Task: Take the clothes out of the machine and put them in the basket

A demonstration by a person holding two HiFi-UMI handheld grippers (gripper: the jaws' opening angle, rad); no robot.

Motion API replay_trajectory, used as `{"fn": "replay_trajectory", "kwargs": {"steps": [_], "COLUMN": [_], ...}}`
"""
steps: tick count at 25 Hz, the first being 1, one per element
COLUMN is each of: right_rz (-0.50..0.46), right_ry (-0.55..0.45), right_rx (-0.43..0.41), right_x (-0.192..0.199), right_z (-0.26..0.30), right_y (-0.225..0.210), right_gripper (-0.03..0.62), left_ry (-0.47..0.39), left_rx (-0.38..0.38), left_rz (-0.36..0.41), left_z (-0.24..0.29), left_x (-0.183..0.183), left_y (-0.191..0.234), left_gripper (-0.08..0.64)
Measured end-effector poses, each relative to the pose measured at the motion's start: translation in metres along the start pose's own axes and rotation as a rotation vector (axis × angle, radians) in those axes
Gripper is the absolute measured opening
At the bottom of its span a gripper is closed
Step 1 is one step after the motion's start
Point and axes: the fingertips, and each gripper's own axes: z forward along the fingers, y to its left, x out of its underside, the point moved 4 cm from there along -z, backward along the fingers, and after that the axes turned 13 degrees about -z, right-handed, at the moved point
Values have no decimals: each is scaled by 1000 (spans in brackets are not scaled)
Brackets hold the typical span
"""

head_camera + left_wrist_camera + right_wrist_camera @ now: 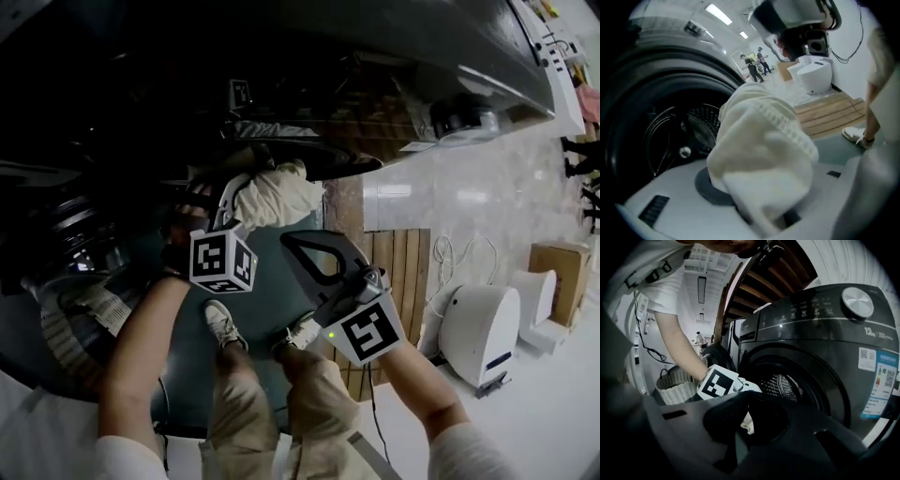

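Left gripper view: pinching a bunched cream garment (764, 154) between the left gripper's (239, 192) pale fingers, holding it up in front of the open drum (679, 136) of the dark washing machine (811, 348). Hovering just beside it with the right gripper's (295, 246) dark fingers closed together, gripping nothing. Standing off to one side, apart from both: a pale wicker basket (677, 385).

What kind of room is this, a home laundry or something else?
Probably a lab or workshop with a laundry corner: a front-loading washing machine and wicker basket share the room with a cardboard box and white equipment.
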Motion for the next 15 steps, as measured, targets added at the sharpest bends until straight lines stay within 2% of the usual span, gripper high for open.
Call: {"fn": "replay_trajectory", "kwargs": {"steps": [7, 9, 12, 15], "right_rz": [42, 36, 1, -37], "right_ry": [41, 2, -63, -126], "right_rx": [-172, -246, -378, -464], "right_x": [-77, -111, -173, -242], "right_z": [-34, -38, -41, -48], "right_y": [33, 46, 68, 99], "right_gripper": [15, 15, 15, 15], "left_ry": [47, 78, 130, 170], "left_rx": [0, -45, -154, -247], "left_rz": [-249, -329, -468, -587], "left_z": [-124, -167, -236, -315], "left_x": [-12, -11, -5, 7], "left_y": [-15, -18, -16, -17], "left_gripper": [222, 222, 222, 222]}}
